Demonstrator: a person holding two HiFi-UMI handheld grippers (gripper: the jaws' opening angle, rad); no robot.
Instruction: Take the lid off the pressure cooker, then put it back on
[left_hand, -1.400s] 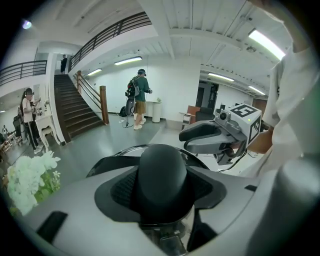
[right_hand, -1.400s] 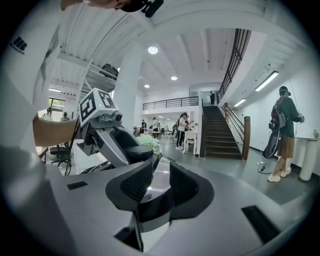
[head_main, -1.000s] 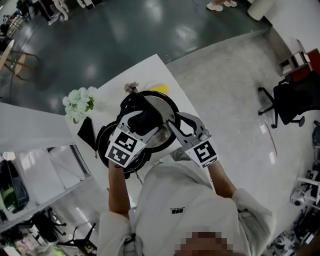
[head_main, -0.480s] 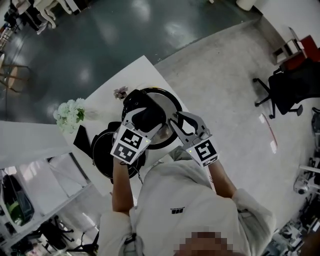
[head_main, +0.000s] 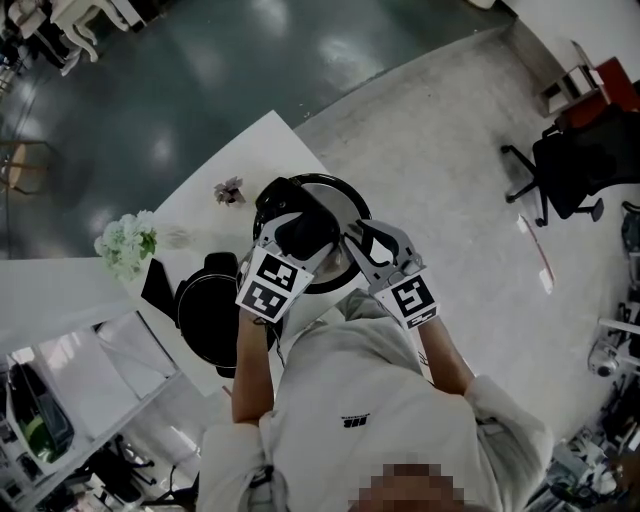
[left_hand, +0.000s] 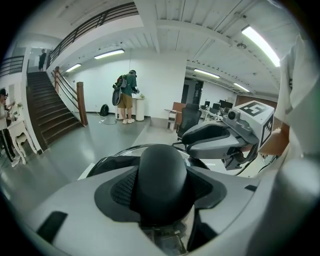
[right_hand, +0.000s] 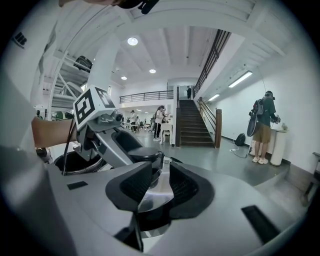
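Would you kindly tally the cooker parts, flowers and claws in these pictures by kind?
Claws: 2, the left claw and the right claw
Lids: 1, the lid, gripped by both claws
Pots: 1, the pot, open on the table
Flowers: 2, the white bunch and the small pink sprig
Total: 6

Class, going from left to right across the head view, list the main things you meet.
white flowers → black cooker pot → cooker lid → black office chair
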